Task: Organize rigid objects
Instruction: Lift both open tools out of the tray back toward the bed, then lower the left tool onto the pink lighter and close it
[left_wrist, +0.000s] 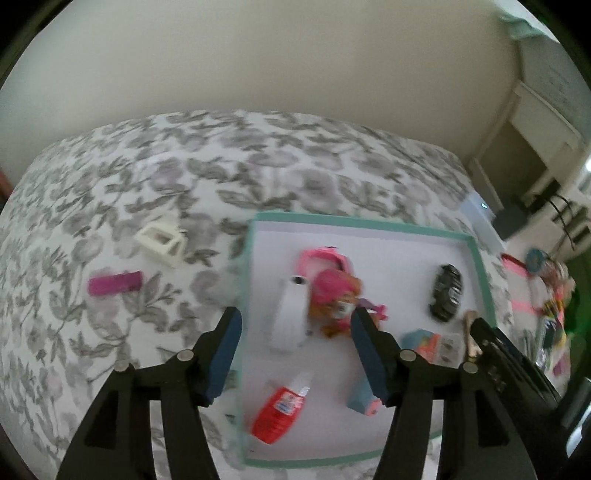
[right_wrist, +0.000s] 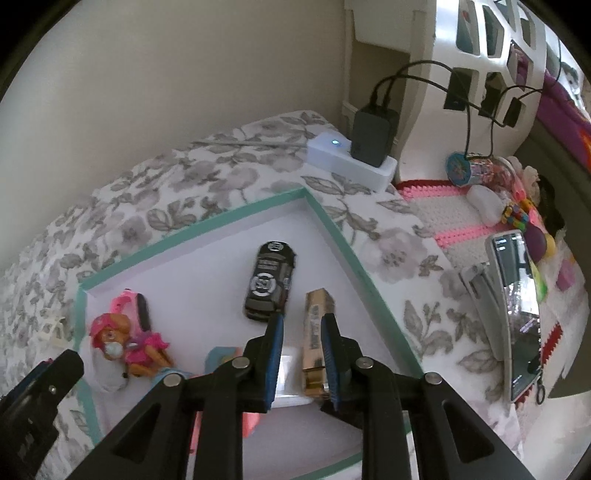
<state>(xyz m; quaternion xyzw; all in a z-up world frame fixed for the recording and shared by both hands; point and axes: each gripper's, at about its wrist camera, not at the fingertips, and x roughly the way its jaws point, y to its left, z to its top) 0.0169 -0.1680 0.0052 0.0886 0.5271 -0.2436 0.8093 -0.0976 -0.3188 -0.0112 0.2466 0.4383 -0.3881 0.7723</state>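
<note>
A teal-rimmed white tray (left_wrist: 480, 273) (right_wrist: 192, 225) lies on a floral bedspread. In it are a pink pup figure (left_wrist: 332, 291) (right_wrist: 122, 339), a black toy car (left_wrist: 446, 291) (right_wrist: 271, 280), a white bottle (left_wrist: 290, 317), a red-labelled bottle (left_wrist: 280, 410) and a gold box (right_wrist: 316, 332). My left gripper (left_wrist: 295, 354) is open and empty above the tray's left part. My right gripper (right_wrist: 302, 347) is open above the tray, with the gold box lying under the gap next to its right finger. On the bed left of the tray lie a white block (left_wrist: 162, 240) and a magenta bar (left_wrist: 114, 283).
A white device with a black charger (right_wrist: 351, 155) sits at the bed's far corner. A pink and white mat with small toys (right_wrist: 480, 206) and a phone (right_wrist: 517, 306) lie right of the tray. A wall runs behind the bed.
</note>
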